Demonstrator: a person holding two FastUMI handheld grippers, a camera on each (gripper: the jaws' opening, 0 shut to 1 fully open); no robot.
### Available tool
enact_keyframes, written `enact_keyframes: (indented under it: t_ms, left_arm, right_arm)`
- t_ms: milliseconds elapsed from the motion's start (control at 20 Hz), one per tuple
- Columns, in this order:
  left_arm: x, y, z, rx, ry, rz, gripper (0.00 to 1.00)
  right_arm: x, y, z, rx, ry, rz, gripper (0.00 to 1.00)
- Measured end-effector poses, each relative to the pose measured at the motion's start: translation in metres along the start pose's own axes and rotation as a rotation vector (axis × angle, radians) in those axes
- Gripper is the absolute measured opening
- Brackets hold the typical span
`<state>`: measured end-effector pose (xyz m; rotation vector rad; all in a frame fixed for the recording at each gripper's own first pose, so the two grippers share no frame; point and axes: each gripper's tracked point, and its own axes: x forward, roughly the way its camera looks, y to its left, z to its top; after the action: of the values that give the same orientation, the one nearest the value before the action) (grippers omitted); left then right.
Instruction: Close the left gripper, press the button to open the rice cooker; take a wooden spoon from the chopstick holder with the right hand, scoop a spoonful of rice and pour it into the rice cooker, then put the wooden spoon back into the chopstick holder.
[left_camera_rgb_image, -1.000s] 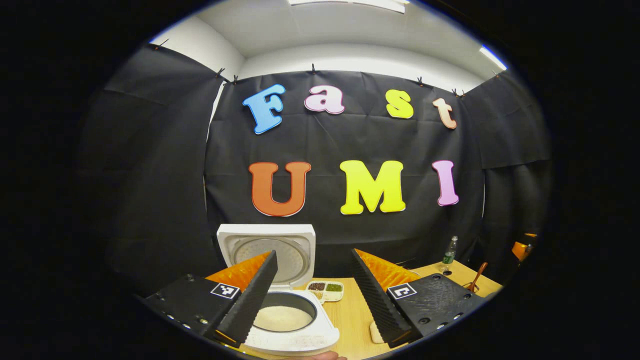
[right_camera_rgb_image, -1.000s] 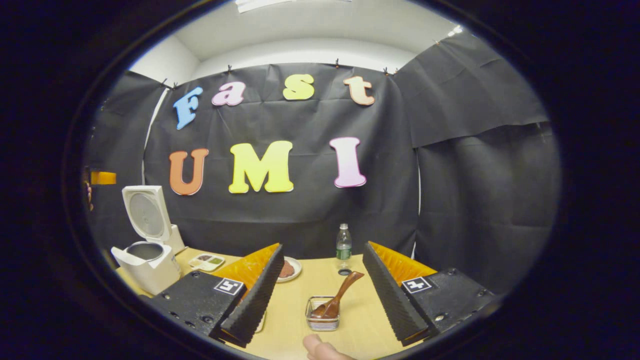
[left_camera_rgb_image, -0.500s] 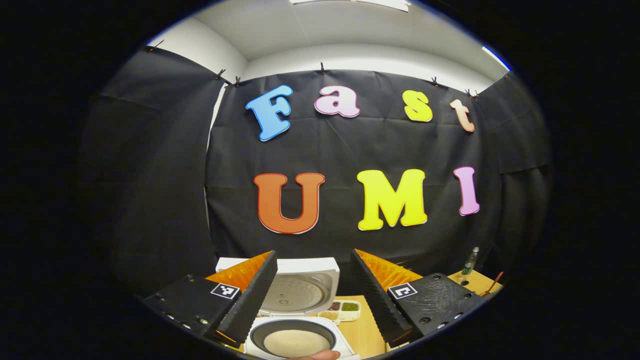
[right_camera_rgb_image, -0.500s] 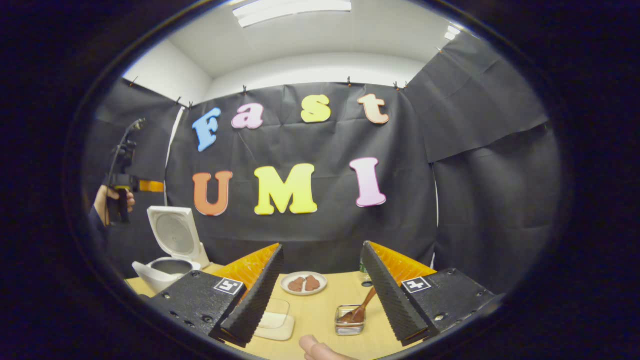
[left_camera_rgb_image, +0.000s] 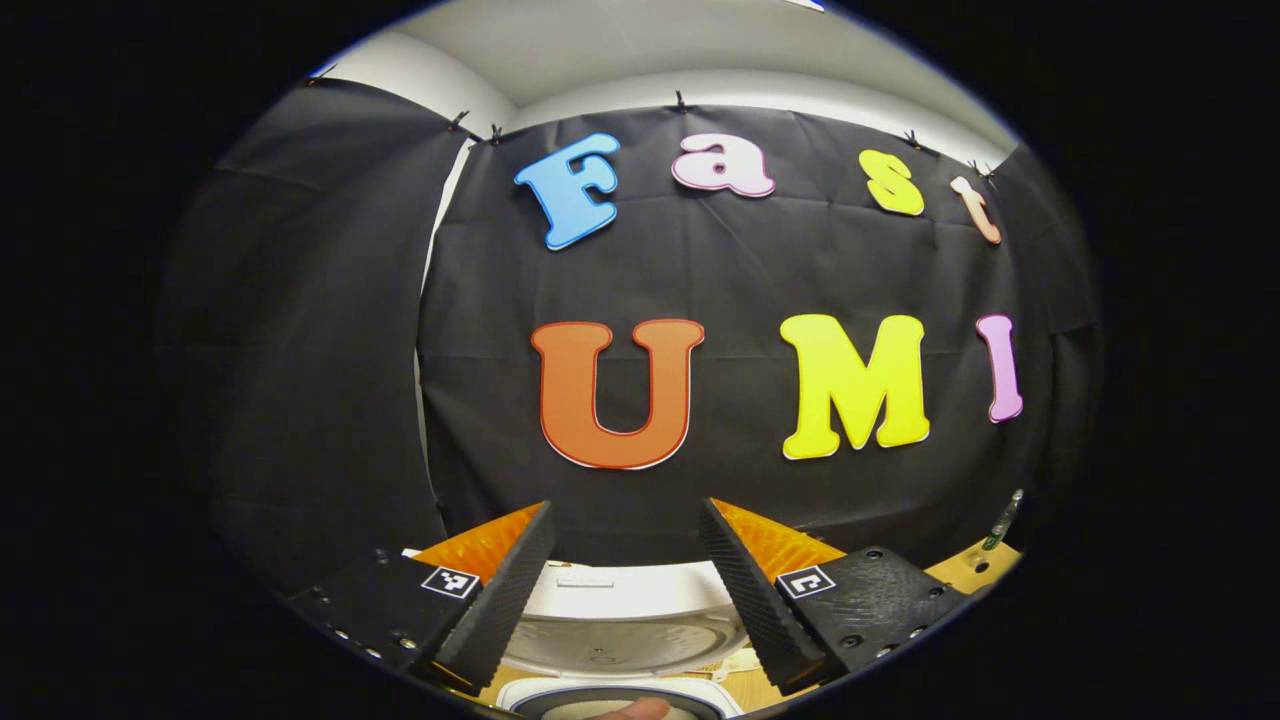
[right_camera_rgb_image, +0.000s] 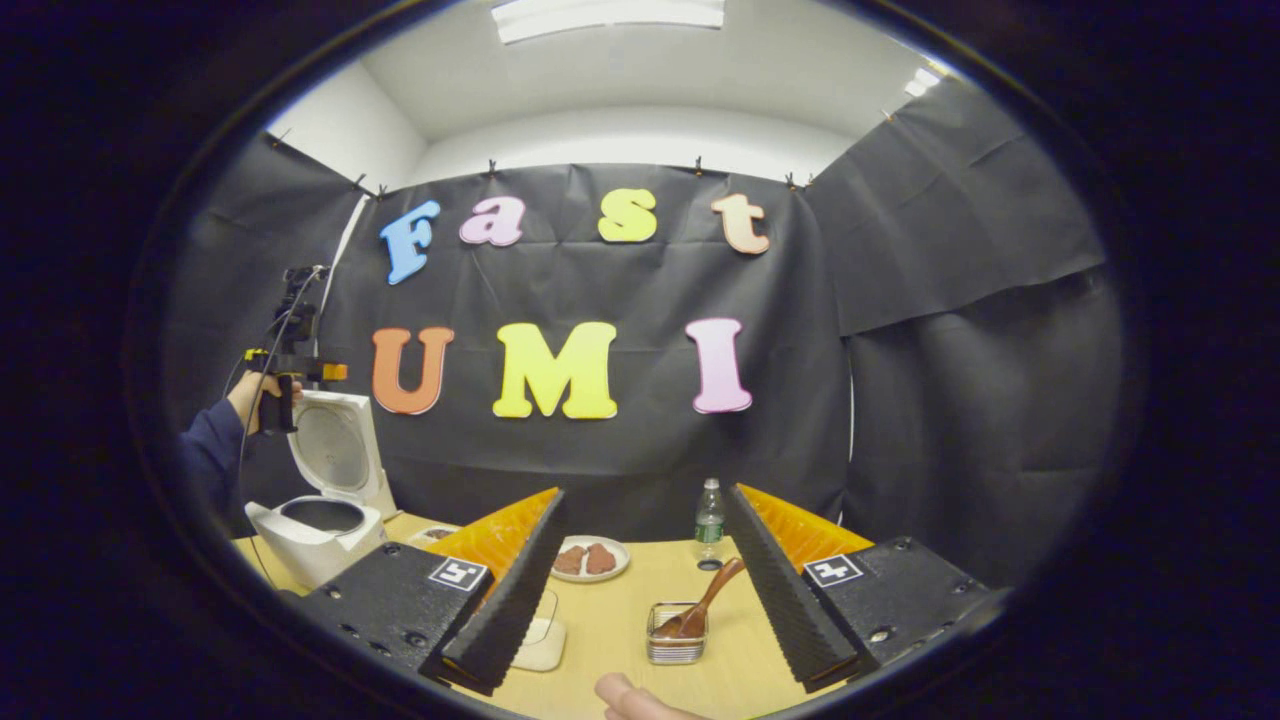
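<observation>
The white rice cooker stands at the table's left end with its lid raised. In the left gripper view the upright lid sits low between the fingers and the pot rim peeks in at the bottom. My left gripper is open and holds nothing; a hand holds it up beside the lid top. The wooden spoon leans in the small clear chopstick holder on the table. My right gripper is open above the table, short of the holder.
A clear container of rice lies beside the right gripper's left finger. A plate with brown pieces, a water bottle and a sectioned tray stand farther back. A thumb shows at the bottom edge.
The left gripper has moved in toward the cooker and up level with its raised lid. The right gripper view tilted up, then settled; the spoon stays in the holder.
</observation>
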<state>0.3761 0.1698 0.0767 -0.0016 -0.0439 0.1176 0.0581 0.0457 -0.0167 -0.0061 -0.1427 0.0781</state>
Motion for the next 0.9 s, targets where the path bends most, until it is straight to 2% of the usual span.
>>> enact_keyframes:
  t_ms: [200, 350, 400, 450, 550, 600, 650, 900]
  left_arm:
    - [0.024, 0.016, -0.006, 0.018, 0.020, 0.037, 0.93]
    - [0.032, 0.029, -0.038, -0.016, 0.143, 0.062, 0.94]
    - [0.027, 0.030, -0.028, -0.030, 0.110, 0.074, 0.98]
    - [0.028, 0.037, -0.032, -0.028, 0.139, 0.088, 1.00]
    - [0.017, 0.037, -0.036, -0.024, 0.172, 0.087, 0.93]
    - [0.009, 0.036, -0.040, -0.026, 0.199, 0.086, 0.92]
    - [-0.002, 0.034, -0.040, -0.030, 0.197, 0.085, 0.93]
    - [-0.037, 0.030, -0.048, -0.027, 0.218, 0.075, 0.93]
  right_arm:
    - [-0.009, 0.002, -0.013, -0.035, 0.019, 0.000, 0.99]
    - [-0.019, -0.002, -0.015, -0.031, 0.028, -0.021, 0.96]
    - [-0.024, -0.002, -0.013, -0.030, 0.027, -0.020, 0.96]
    - [-0.028, -0.001, -0.010, -0.033, 0.023, -0.019, 0.99]
    - [-0.037, -0.003, -0.003, -0.042, 0.006, -0.020, 0.99]
    - [-0.042, -0.002, -0.001, -0.038, 0.000, -0.014, 0.96]
    - [-0.047, 0.002, 0.001, -0.028, -0.006, 0.000, 0.99]
    - [-0.073, 0.004, -0.004, 0.005, -0.002, 0.040, 0.99]
